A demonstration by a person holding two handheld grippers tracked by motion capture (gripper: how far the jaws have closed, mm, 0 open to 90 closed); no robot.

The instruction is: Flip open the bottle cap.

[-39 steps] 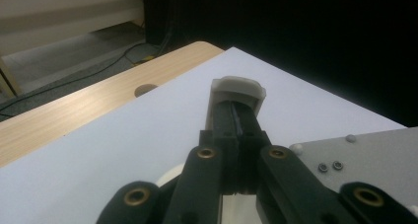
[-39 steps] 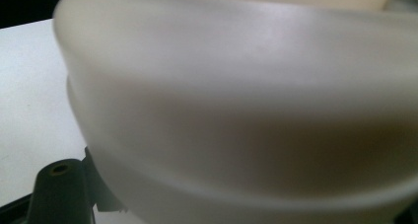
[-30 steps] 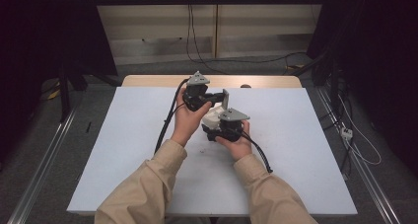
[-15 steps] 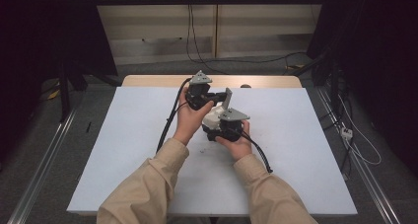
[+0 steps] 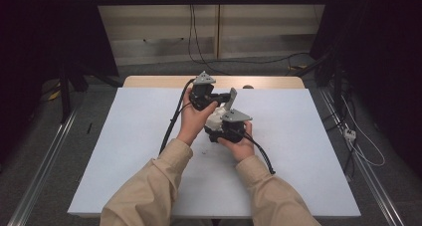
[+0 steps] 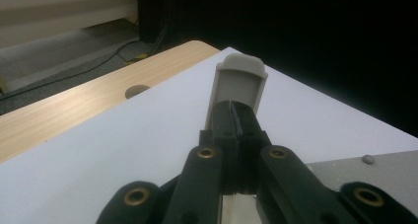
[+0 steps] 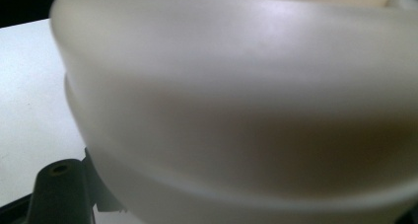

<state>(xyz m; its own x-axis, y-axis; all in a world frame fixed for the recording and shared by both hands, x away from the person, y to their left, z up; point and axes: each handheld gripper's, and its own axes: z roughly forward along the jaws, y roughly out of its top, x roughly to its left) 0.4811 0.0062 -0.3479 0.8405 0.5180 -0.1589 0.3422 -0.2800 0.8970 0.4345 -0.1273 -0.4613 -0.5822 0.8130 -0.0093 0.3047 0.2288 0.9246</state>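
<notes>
In the high view both hands meet over the middle of the white tabletop [image 5: 124, 151]. My left gripper [image 5: 220, 97] points right and is shut on the lower end of a flat grey tab [image 5: 231, 99] with a rounded tip. In the left gripper view the tab [image 6: 239, 83] stands just past the closed jaws of that left gripper [image 6: 235, 113]. My right gripper [image 5: 222, 126] is below it, shut against a white rounded container [image 5: 216, 117]. The container's wall [image 7: 236, 105] sits very close in the right gripper view and hides the jaw tips.
A wooden strip [image 5: 154, 81] with a round hole [image 6: 137, 91] runs along the table's far edge. Black cables [image 5: 171, 126] trail from both grippers across the top. Metal rails [image 5: 40, 166] flank the table, and loose cables [image 5: 358, 146] lie on the floor at the right.
</notes>
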